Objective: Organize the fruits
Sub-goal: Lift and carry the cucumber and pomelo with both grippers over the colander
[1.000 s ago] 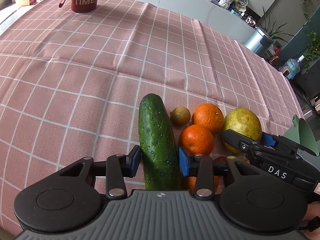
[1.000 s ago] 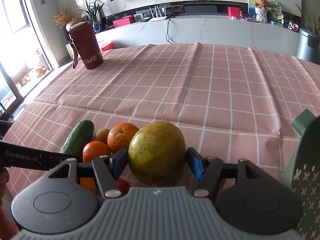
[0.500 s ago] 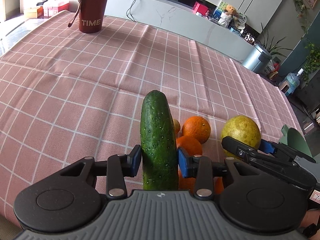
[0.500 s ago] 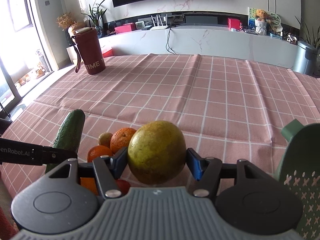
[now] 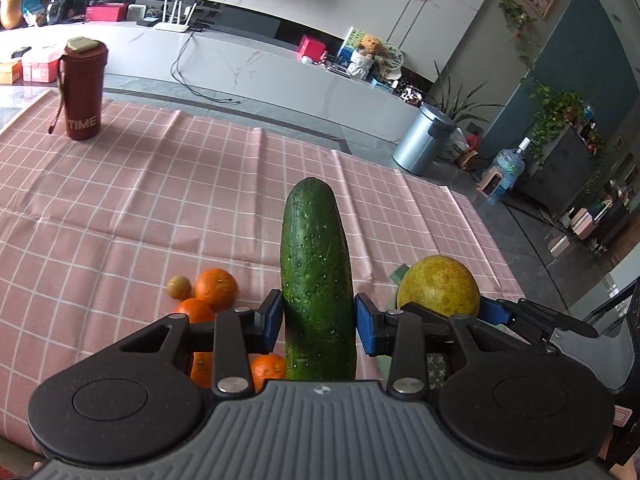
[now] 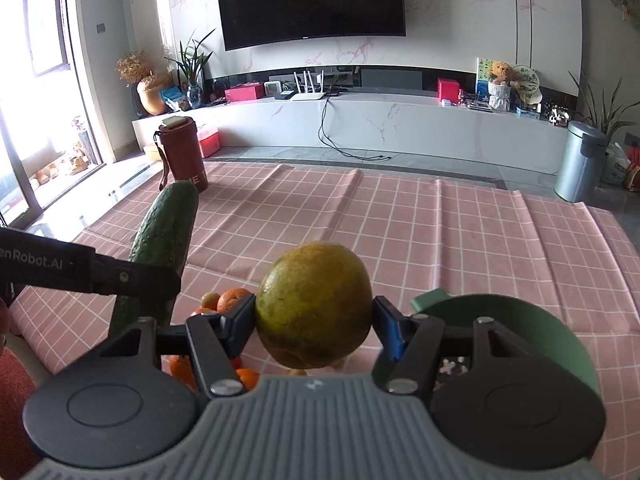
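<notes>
Left wrist view: my left gripper (image 5: 316,322) is clamped on a cucumber (image 5: 316,276), both blue pads pressed against its flanks. The cucumber stands at frame centre, its rounded tip pointing up the frame, clear of the pink checked tablecloth (image 5: 120,208). At lower left of centre, a cluster of oranges (image 5: 216,289) and one small brownish-green fruit (image 5: 179,286) lie on the cloth, partly behind the left finger. At right of centre I see the yellow-green citrus (image 5: 439,286) held in my right gripper (image 5: 486,309), whose fingers enter from the right edge. A red tumbler (image 5: 83,90) marked TIME stands at upper left, well apart from the fruit. A steel bin (image 5: 424,140) stands on the floor beyond the table's far edge.

Right wrist view: my right gripper (image 6: 314,322) grips the yellow-green citrus (image 6: 314,306) at frame centre, pads touching both sides, the fruit raised above the cloth (image 6: 440,232). At left, the cucumber (image 6: 166,240) tilts up the frame, crossed by a finger of the left gripper (image 6: 132,278). The oranges (image 6: 234,298) show low, behind the left pad. A green perforated basket (image 6: 520,320) sits at lower right, just beside the right finger. The tumbler (image 6: 182,152) stands at upper left.
</notes>
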### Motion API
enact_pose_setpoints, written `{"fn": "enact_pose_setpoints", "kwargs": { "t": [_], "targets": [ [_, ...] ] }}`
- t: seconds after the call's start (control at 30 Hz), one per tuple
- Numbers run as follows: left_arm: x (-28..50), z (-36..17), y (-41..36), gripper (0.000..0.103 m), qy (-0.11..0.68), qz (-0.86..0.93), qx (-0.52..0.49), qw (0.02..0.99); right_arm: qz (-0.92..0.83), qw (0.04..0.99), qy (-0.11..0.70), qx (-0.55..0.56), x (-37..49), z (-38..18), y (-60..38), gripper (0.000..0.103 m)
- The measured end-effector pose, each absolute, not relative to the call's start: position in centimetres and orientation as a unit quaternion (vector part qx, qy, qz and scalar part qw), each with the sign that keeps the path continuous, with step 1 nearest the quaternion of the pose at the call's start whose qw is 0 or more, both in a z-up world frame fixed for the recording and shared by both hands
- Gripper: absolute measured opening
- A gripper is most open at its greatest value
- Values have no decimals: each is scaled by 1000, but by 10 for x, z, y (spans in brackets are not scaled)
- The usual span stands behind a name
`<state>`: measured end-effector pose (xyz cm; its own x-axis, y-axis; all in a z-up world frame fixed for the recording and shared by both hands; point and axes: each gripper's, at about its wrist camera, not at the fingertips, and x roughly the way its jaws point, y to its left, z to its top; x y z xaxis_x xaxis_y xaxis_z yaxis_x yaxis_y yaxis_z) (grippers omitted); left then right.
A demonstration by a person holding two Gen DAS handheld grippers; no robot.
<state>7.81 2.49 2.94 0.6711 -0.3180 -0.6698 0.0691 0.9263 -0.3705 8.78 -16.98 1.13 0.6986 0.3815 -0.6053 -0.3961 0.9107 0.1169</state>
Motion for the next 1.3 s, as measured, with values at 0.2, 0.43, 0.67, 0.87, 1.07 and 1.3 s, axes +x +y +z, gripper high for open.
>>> {"fn": "enact_pose_setpoints", "kwargs": {
  "t": [0.2,0.43,0.67,0.87,1.07,1.3],
  "targets": [
    [92,32,-30,43,405,-177,-150,884,164,925,342,-34,76,25,-231,60],
    [129,5,-88,43,448,-211,-133,859,162,900,402,-47,89,13,-279,60],
    [153,-20,-120,43,474,-215,-123,845,183,869,456,-63,118,-18,-288,60],
    [165,-42,-132,43,507,-204,-78,834,204,843,478,-138,140,-39,-273,60],
    [168,-53,-140,43,524,-202,-40,827,224,821,500,-163,158,-59,-269,59],
    [173,-61,-139,43,530,-206,-39,822,245,814,498,-172,162,-73,-269,60]
  ]
}}
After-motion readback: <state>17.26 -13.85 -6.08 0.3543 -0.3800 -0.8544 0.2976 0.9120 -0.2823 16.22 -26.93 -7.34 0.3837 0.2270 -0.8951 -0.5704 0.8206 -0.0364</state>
